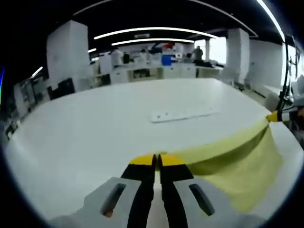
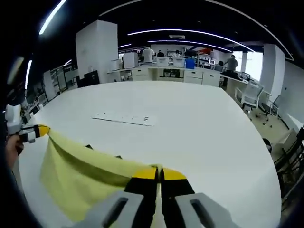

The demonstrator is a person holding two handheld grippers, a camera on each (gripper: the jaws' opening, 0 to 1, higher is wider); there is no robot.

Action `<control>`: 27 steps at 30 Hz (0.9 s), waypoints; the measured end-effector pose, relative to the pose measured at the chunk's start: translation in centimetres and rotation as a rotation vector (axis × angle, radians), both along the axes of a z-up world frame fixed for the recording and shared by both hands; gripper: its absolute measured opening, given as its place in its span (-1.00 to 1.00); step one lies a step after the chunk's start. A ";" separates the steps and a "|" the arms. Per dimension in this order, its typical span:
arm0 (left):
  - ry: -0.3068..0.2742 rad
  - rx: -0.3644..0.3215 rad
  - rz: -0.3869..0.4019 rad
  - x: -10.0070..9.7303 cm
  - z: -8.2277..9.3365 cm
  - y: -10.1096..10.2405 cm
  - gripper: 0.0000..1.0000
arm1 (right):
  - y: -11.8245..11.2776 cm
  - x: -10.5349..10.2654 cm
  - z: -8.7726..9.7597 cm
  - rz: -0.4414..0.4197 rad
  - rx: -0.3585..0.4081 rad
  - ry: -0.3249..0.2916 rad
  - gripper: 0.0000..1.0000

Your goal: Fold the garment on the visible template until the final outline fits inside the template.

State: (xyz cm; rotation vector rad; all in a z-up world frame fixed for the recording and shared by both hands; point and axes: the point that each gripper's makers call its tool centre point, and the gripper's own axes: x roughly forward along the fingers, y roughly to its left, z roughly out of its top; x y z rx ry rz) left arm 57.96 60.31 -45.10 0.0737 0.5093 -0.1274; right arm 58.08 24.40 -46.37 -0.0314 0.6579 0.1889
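No readable text, label or number on anything in view

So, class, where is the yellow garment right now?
The yellow garment hangs stretched above the white table, between the left gripper and right gripper, near the table's flat white strip.

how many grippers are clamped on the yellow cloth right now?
2. The left gripper pinches one end of the cloth's stretched top edge, the right gripper the other. The cloth hangs between them above the table.
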 end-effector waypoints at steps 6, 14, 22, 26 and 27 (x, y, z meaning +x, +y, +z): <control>0.051 0.000 -0.007 0.8 -2.5 -0.1 -1.00 | -0.2 0.5 -2.2 -0.030 -0.004 0.045 -1.00; 0.088 -0.006 0.001 1.2 -4.4 0.2 -1.00 | -0.2 0.6 -4.5 -0.034 -0.029 0.086 -1.00; 0.113 -0.032 0.019 1.3 -5.4 0.5 -1.00 | -0.4 1.1 -5.5 -0.047 -0.020 0.102 -1.00; 0.118 -0.019 0.010 1.2 -5.7 0.4 -1.00 | -0.6 1.0 -5.9 -0.051 -0.019 0.112 -1.00; 0.119 -0.018 0.011 1.2 -5.8 0.4 -1.00 | -0.6 1.1 -6.1 -0.050 -0.020 0.116 -1.00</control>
